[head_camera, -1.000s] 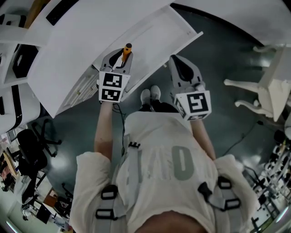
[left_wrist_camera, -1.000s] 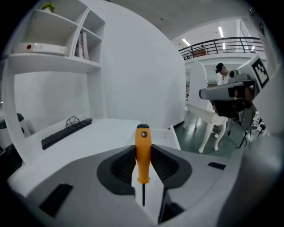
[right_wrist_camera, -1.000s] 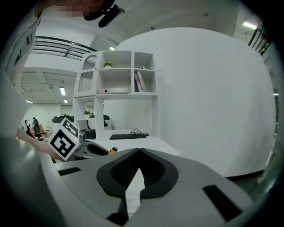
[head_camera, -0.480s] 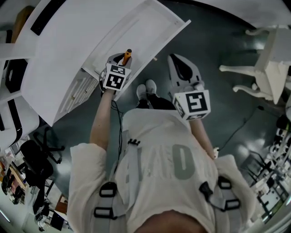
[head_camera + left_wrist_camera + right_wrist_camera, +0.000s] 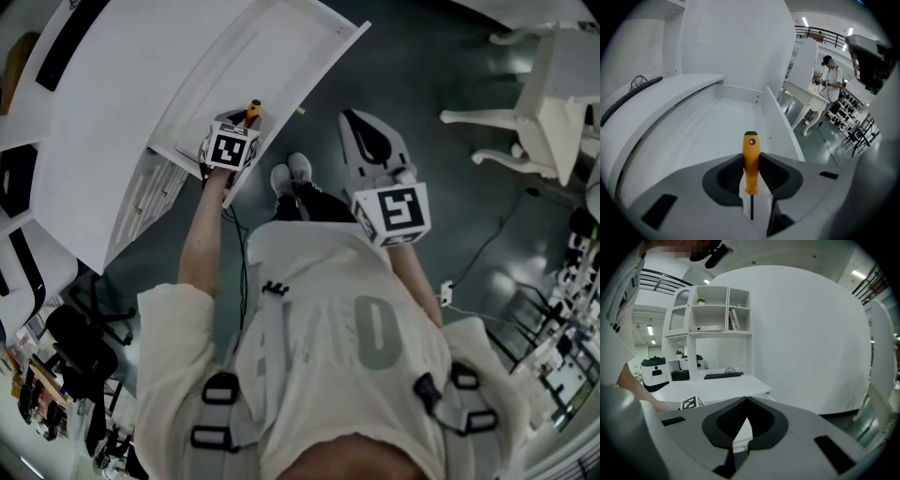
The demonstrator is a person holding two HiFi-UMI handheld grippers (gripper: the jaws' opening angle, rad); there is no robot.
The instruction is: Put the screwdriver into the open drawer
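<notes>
**Screwdriver held over the open drawer**

Your left gripper [image 5: 242,127] clamps the orange screwdriver [image 5: 751,161] by its handle, with the shaft pointing back between the pads. It hangs above the near end of the white drawer [image 5: 778,126], whose bottom runs open ahead between its side walls. Your right gripper [image 5: 361,127] hangs over the grey floor [image 5: 422,94] beside the drawer, jaws together on nothing. Your shirt bears a large 0 [image 5: 375,333].

I'm in big open lab/test hall, not home. Evidence: glossy grey floor [image 5: 450,216], white desk [image 5: 717,385] w/ shelf unit [image 5: 712,329] + keyboard [image 5: 721,376], office chairs [image 5: 80,342], 2nd person [image 5: 829,77] working at white table [image 5: 806,96], mezzanine railing [image 5: 820,33], strip lights [image 5: 805,21] overhead.
</notes>
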